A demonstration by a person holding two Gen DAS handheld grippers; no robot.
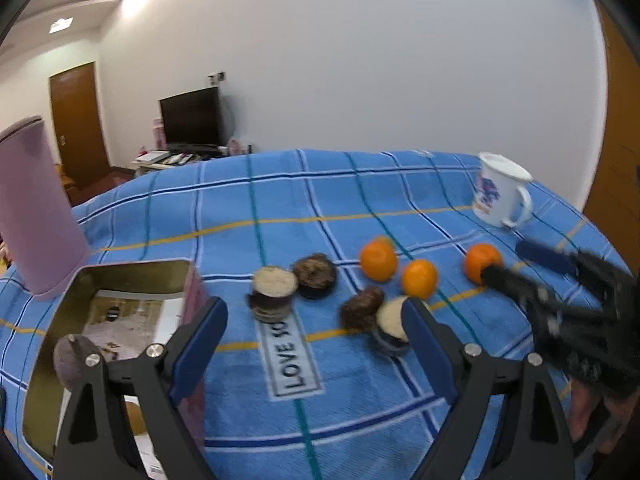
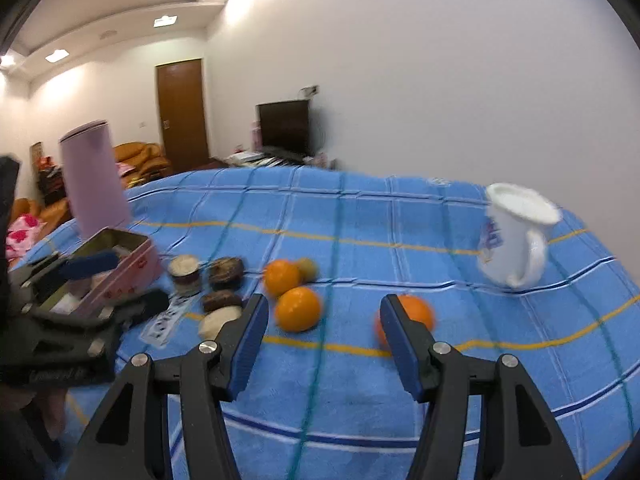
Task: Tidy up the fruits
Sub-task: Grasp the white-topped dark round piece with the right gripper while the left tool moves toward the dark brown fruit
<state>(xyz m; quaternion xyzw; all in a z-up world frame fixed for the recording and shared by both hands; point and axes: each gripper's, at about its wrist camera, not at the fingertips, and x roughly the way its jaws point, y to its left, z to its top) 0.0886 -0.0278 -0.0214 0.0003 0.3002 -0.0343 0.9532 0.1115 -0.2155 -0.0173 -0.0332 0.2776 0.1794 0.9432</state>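
Note:
Three oranges lie on the blue checked cloth: one at the left (image 1: 378, 258), one in the middle (image 1: 419, 278) and one at the right (image 1: 482, 262). Left of them sit several dark round pieces (image 1: 316, 274), some with pale tops (image 1: 274, 286). My left gripper (image 1: 314, 312) is open over the cloth, nothing between its fingers. An open tin box (image 1: 132, 268) stands just left of it. My right gripper (image 2: 323, 308) is also open and empty. The right-hand orange (image 2: 418, 312) lies just past its right fingertip (image 2: 390, 316). A small yellow-green fruit (image 2: 308, 268) lies behind the other oranges (image 2: 298, 308).
A tall pink cylinder (image 1: 40, 208) stands behind the tin. A white mug (image 1: 502, 190) stands at the far right of the cloth. A dull purple round thing (image 1: 70, 360) sits at the tin's near side. The near cloth holds only a "LOVE" label (image 1: 294, 364).

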